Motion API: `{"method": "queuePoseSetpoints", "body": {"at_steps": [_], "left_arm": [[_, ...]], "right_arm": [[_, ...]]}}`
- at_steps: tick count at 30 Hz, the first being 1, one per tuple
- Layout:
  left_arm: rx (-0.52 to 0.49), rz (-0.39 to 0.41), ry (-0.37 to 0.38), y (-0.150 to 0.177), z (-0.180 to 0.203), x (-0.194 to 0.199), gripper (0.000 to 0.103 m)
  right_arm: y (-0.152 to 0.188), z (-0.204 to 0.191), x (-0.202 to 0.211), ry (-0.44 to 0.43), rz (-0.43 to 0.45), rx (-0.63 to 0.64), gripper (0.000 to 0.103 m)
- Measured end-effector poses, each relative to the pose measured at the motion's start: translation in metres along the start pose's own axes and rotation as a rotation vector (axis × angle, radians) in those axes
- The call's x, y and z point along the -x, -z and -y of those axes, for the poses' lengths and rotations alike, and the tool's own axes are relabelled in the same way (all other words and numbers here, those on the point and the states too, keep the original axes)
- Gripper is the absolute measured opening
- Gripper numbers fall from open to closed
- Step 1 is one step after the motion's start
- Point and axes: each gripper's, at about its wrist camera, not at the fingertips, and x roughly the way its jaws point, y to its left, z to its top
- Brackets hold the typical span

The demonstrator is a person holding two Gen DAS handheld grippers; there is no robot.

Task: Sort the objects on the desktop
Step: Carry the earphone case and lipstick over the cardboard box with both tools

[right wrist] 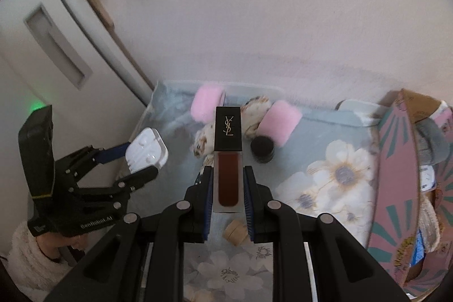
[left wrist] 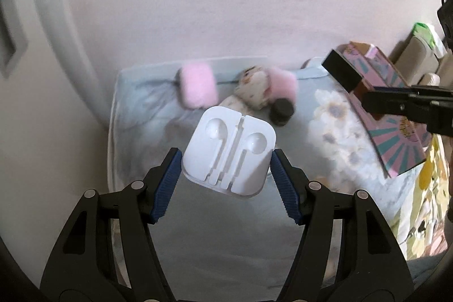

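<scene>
Two tools are loaded, each lifted above the floral bench. Left wrist view: the left tool clamps a white earphone case by its side edges, the patterned box off to its right. Right wrist view: the right tool pinches a dark-red lip-gloss tube, long axis pointing straight ahead, box close on the right, so this hand is likely nearer.
</scene>
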Motion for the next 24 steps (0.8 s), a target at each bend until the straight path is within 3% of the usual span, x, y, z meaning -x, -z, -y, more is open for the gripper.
{"method": "queuePoseSetpoints", "body": {"at_steps": [12,24], "left_arm": [[-0.116,0.035,0.093,-0.056,0.080,-0.001,0.062],[-0.302,0.048,0.243,-0.127,0.203,-0.035,0.062]], "right_arm": [[0.001,0.068,0.065,0.065,0.131,-0.106,0.018],[0.034,0.168,0.104,0.184,0.152,-0.274,0.018]]}}
